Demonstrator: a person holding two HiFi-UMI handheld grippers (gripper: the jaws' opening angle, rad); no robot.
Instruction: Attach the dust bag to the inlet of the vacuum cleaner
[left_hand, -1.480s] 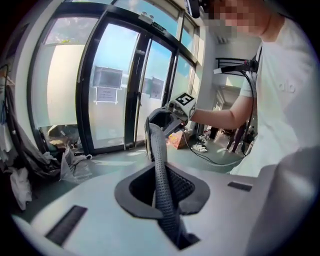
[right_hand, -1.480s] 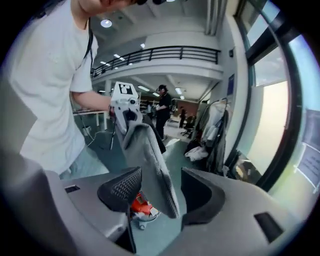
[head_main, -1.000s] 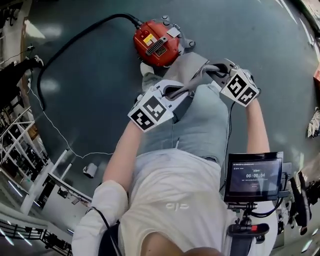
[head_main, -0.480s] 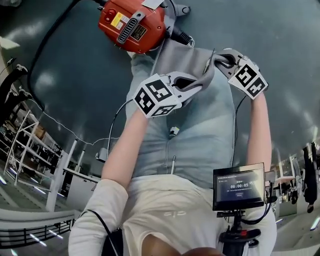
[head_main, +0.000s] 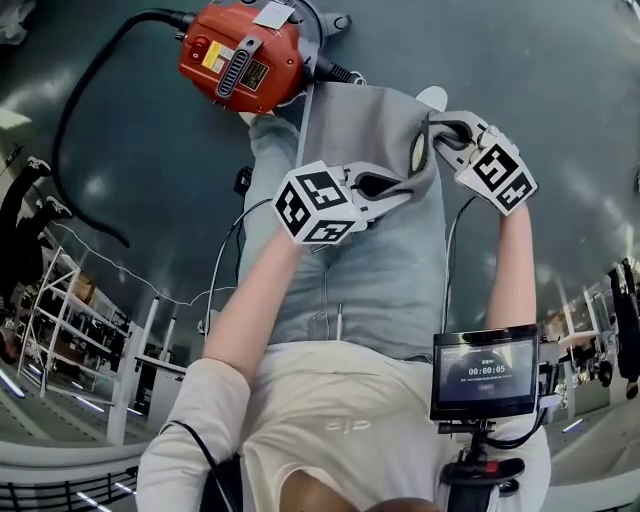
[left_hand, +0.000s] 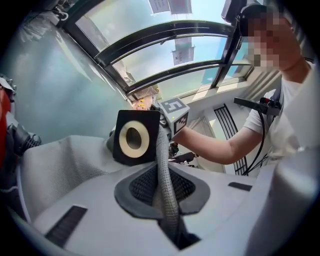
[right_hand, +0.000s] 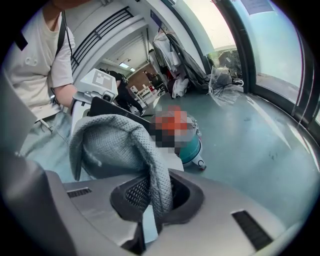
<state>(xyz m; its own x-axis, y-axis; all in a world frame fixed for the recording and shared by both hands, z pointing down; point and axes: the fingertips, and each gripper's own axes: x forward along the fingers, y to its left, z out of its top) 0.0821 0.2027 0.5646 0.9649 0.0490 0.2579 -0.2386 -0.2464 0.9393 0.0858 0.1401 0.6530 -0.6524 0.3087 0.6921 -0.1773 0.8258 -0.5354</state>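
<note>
The red vacuum cleaner (head_main: 240, 55) lies on the dark floor at the top of the head view; its red edge (left_hand: 4, 107) shows in the left gripper view. The grey dust bag (head_main: 365, 125) hangs between both grippers over the person's thigh. Its black card collar (left_hand: 134, 137) with a tan ring faces the left gripper's camera. My left gripper (head_main: 392, 190) is shut on a fold of the bag's fabric (left_hand: 162, 165). My right gripper (head_main: 437, 135) is shut on the bag's upper edge (right_hand: 142, 150) next to the collar.
A black hose (head_main: 90, 120) curves off the vacuum to the left. A thin white cable (head_main: 215, 290) lies on the floor beside the person's leg. A small monitor (head_main: 485, 370) hangs at the person's waist. Shelving (head_main: 40, 290) stands at far left.
Both grippers have carried the bag toward the vacuum and rolled. The bag, bunched before, now hangs spread with its collar near the right gripper. The vacuum sits higher and further left in the view.
</note>
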